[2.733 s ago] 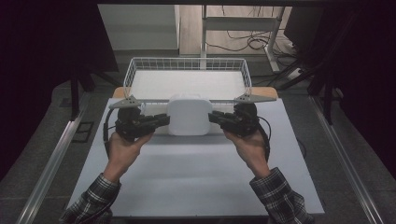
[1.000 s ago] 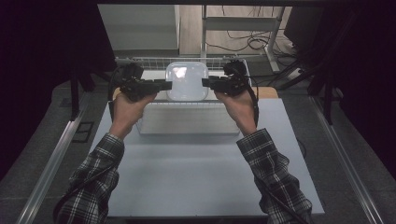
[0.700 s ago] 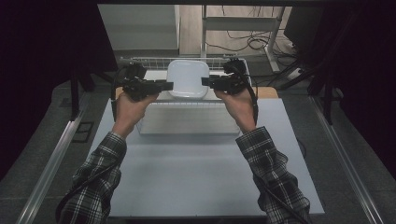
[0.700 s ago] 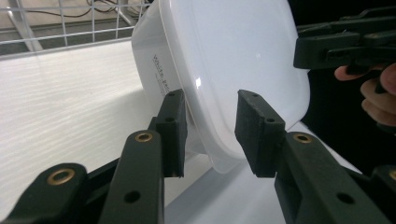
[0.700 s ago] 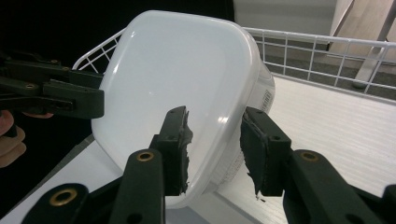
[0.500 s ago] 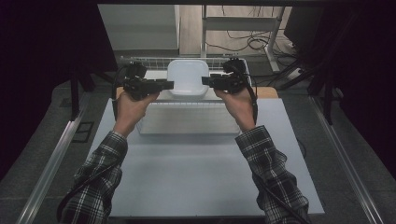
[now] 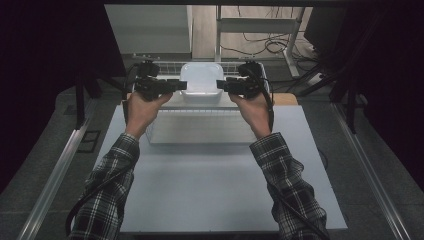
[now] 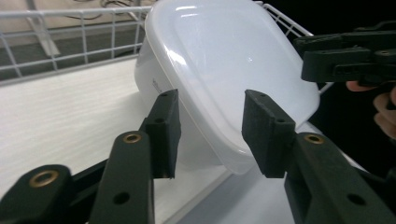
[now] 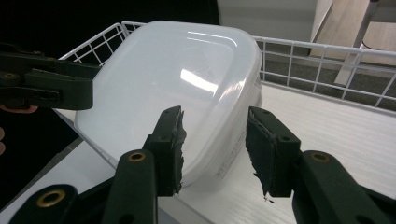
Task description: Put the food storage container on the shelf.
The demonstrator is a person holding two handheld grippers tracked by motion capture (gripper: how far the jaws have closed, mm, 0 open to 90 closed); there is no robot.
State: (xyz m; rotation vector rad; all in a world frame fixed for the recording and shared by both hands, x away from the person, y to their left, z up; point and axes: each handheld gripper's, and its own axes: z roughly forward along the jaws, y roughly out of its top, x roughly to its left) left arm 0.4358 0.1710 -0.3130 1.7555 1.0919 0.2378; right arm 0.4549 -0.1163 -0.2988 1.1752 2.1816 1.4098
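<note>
While the box [image 7: 201, 85] sits in the wire basket [image 7: 165, 66] at the table's 12 o'clock, we have a gripper on either side of it — the left gripper [image 7: 176, 85] at its 9 o'clock, the right gripper [image 7: 224, 85] at its 3 o'clock. In both gripper views the jaws stand spread, with the box's rim between them but not pinched. We judge the box light, stiff and slick — smooth white plastic with a glossy lid, likely to slide under a weak pinch. The rim under the lid, at the two short sides, looks the best hold. Lid up, its long axis seems to run from 6 to 12 o'clock.
</note>
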